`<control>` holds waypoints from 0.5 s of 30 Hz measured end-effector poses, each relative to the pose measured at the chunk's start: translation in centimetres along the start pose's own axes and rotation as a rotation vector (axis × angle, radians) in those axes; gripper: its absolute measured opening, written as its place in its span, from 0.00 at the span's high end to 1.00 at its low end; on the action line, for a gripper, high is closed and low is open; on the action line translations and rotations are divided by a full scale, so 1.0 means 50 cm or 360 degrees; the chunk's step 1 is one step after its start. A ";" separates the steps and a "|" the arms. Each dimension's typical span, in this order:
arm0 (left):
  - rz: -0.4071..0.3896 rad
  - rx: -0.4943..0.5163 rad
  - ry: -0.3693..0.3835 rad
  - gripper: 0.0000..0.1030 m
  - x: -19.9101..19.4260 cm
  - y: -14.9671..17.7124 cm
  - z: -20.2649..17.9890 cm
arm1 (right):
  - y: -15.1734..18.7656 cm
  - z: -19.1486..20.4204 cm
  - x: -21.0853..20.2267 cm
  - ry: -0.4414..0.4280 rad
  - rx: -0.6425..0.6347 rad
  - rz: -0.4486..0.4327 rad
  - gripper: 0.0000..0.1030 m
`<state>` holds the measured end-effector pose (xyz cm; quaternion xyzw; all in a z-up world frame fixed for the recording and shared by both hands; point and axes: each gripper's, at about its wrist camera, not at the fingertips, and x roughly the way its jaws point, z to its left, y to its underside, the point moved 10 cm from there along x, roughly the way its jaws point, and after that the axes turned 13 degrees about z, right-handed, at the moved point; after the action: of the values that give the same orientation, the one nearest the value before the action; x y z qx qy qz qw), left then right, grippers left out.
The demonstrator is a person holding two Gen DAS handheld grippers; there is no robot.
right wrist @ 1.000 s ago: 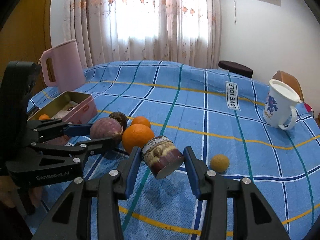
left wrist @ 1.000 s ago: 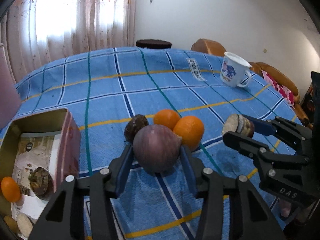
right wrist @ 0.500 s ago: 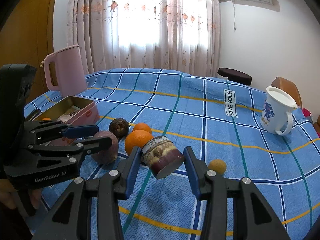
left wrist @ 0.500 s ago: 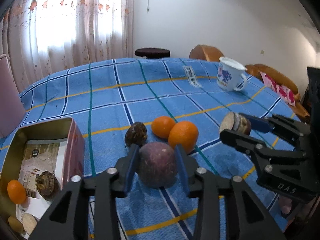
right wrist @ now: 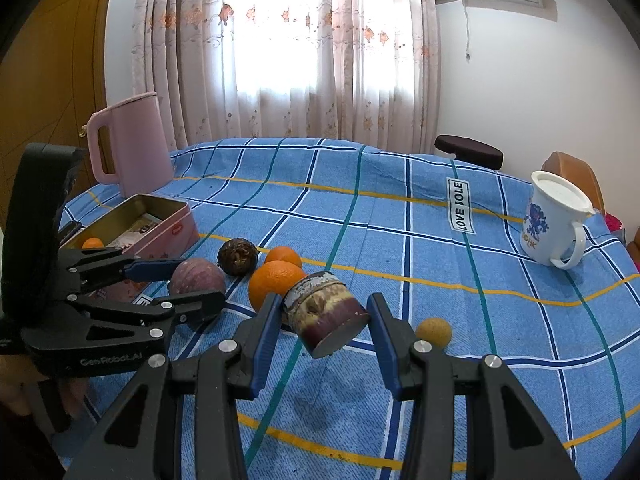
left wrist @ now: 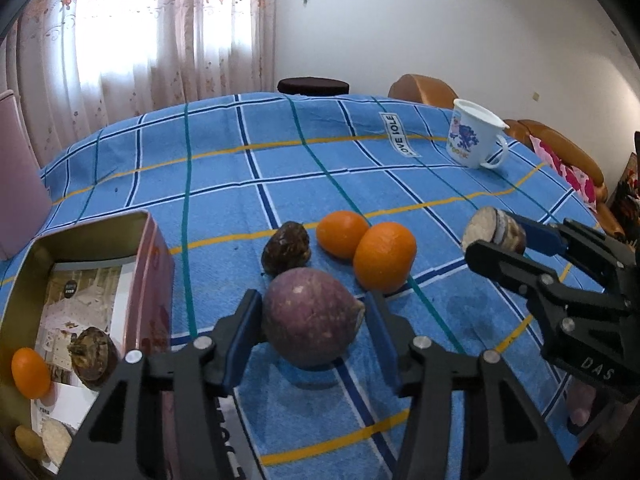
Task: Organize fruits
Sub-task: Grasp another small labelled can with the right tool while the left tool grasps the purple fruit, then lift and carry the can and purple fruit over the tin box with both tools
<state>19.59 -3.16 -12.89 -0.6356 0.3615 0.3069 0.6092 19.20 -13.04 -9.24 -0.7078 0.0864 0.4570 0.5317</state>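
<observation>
While the left gripper clasped a purple fruit above the blue cloth, the right gripper gripped a cut brown chunk.

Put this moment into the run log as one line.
left claw just closed further, gripping purple fruit | right claw gripping brown chunk | two oranges, dark fruit on cloth | tin partly filled

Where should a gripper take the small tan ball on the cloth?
Across its widest middle, coming down from above and the near side. The small tan ball is round, so off-centre pads would likely squirt it out; it lies alone on the tablecloth.
</observation>
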 end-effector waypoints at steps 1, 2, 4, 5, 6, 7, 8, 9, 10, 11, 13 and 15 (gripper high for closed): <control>-0.0001 0.0003 0.0015 0.47 -0.002 0.002 -0.001 | 0.000 -0.001 0.000 0.0000 0.0002 -0.0001 0.56; -0.0001 0.0005 0.0023 0.47 -0.002 0.001 -0.003 | 0.000 -0.001 -0.001 0.0000 0.0004 -0.0004 0.56; -0.0012 0.0011 0.0044 0.48 -0.006 0.001 -0.006 | 0.000 -0.002 -0.002 0.0000 0.0006 -0.0009 0.56; -0.0032 0.0010 0.0038 0.48 -0.012 0.001 -0.006 | 0.000 -0.002 -0.002 0.0001 0.0006 -0.0011 0.56; -0.0055 0.0013 0.0029 0.48 -0.018 0.001 -0.006 | 0.000 -0.002 -0.003 0.0002 0.0006 -0.0015 0.56; -0.0077 0.0024 0.0023 0.48 -0.024 0.000 -0.008 | -0.001 -0.001 -0.005 0.0002 0.0007 -0.0021 0.56; -0.0098 0.0037 0.0021 0.48 -0.030 -0.001 -0.011 | -0.001 -0.001 -0.006 0.0003 0.0008 -0.0025 0.56; -0.0115 0.0043 0.0008 0.48 -0.034 -0.001 -0.013 | -0.001 -0.002 -0.009 0.0003 0.0011 -0.0036 0.56; -0.0131 0.0047 -0.0010 0.48 -0.039 -0.002 -0.012 | -0.001 -0.002 -0.011 0.0001 0.0012 -0.0044 0.56; -0.0147 0.0055 -0.0014 0.48 -0.043 -0.002 -0.014 | -0.002 -0.002 -0.012 0.0000 0.0013 -0.0048 0.56; -0.0171 0.0058 -0.0017 0.48 -0.049 -0.004 -0.014 | -0.002 -0.002 -0.016 -0.0002 0.0014 -0.0064 0.56; -0.0197 0.0052 -0.0027 0.48 -0.056 -0.006 -0.011 | -0.004 -0.003 -0.020 -0.0003 0.0015 -0.0081 0.56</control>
<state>18.27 -3.44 -10.36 -0.6441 0.3213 0.2681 0.6403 18.83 -13.43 -8.38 -0.7068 0.0702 0.4435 0.5467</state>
